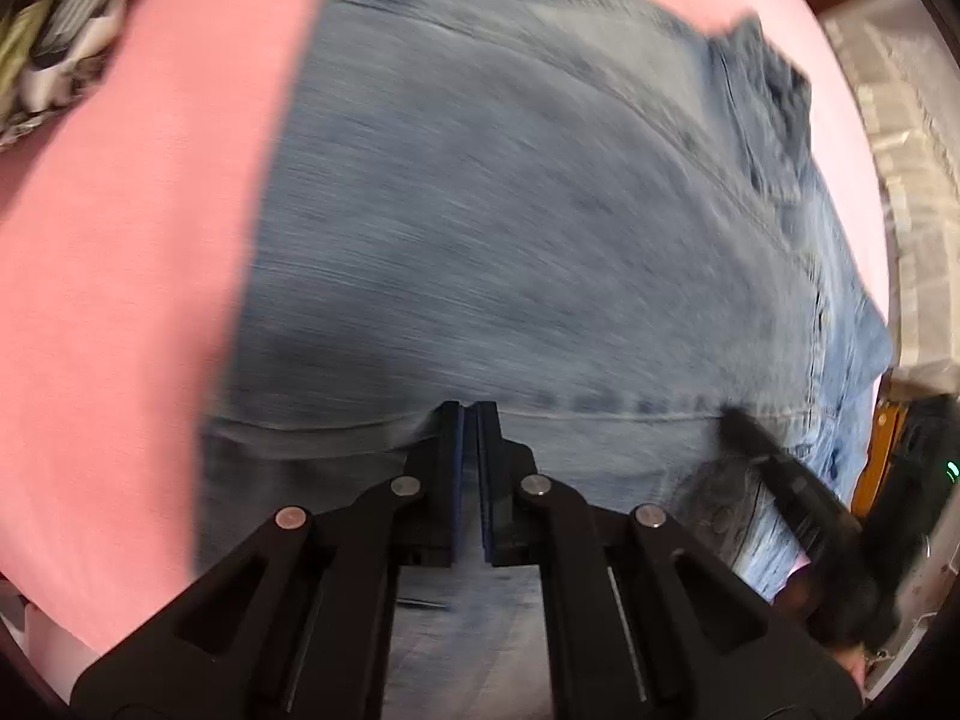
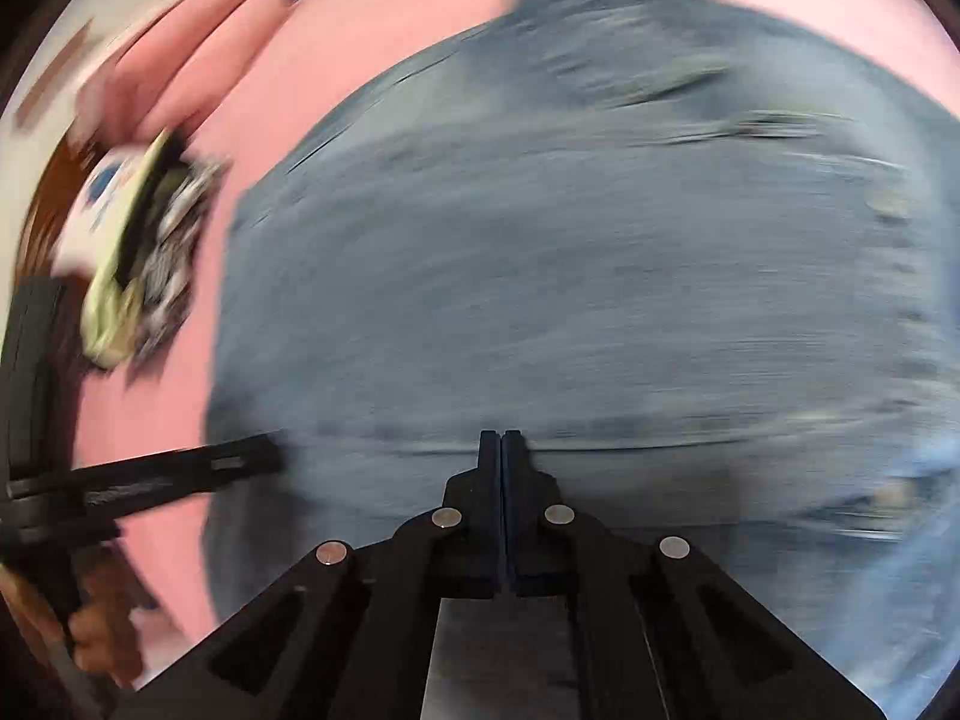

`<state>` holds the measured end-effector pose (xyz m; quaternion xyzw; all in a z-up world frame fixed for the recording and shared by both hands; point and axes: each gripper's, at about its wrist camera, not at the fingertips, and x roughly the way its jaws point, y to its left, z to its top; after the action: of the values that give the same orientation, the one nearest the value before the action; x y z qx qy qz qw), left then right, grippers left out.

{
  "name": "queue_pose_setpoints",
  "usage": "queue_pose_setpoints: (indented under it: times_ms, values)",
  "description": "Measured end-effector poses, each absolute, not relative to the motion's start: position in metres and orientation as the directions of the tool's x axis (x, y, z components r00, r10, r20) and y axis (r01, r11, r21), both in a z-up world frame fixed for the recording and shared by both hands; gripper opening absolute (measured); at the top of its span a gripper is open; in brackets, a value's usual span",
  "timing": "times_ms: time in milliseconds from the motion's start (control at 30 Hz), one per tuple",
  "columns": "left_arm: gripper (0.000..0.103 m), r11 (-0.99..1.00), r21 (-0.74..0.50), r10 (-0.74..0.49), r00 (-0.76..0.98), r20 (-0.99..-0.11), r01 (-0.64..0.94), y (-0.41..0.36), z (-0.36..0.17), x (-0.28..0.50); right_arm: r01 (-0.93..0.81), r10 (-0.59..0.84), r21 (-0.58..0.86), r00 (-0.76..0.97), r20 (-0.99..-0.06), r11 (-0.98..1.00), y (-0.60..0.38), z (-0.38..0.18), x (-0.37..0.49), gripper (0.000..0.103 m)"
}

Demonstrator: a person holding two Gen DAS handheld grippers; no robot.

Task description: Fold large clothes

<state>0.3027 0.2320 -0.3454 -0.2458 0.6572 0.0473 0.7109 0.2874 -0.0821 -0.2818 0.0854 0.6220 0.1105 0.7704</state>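
Right now your jeans [image 1: 510, 228] lie spread over the pink sheet [image 1: 132, 276], filling most of both wrist views, with the waistband and pocket side toward the right in the left wrist view. Your left hand-held gripper [image 1: 470, 414] has its jaws pressed together at a stitched seam or fold edge near you, and your right hand-held gripper [image 2: 500, 441] is likewise closed at a similar line of denim. Blur hides whether either actually pinches cloth between the pads or only rests on top, so treat both holds as unproven.

The main risk is lifting with a shallow bite: heavy denim would likely slip out of one side, and the fold would skew. If one gripper caught only the top layer, the lower layer would probably stay behind and bunch.

Watch also the patterned cloth bundle [image 2: 150, 252] lying on the sheet just beyond the jeans' left edge; a wide swing could drag it along. Both grippers sit near each other, so crossing paths could knock them together.
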Motion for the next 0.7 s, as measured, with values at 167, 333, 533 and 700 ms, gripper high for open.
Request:
queue_pose_setpoints:
  times_ms: [167,333,533,700]
  values:
    - [0.004,0.863,-0.246,-0.216,0.118,-0.969,-0.441,0.26,-0.351,0.28,0.124,0.129,0.165,0.255,-0.958,0.979,-0.17,-0.273,0.276,0.0]
    - [0.004,0.859,-0.274,-0.223,0.166,-0.961,-0.433,0.261,-0.333,0.272,0.054,0.168,0.193,0.304,-0.938,0.98,-0.157,-0.251,0.263,0.0]
    - [0.004,0.937,-0.294,-0.243,0.253,-0.936,-0.188,0.219,-0.301,0.299,-0.154,0.443,0.416,0.278,-0.852,0.896,-0.059,-0.246,0.274,0.0]
    - [0.004,0.953,-0.26,-0.211,0.274,-0.938,-0.157,0.216,-0.314,0.351,-0.24,0.468,0.416,0.237,-0.851,0.877,0.02,-0.272,0.307,0.0]
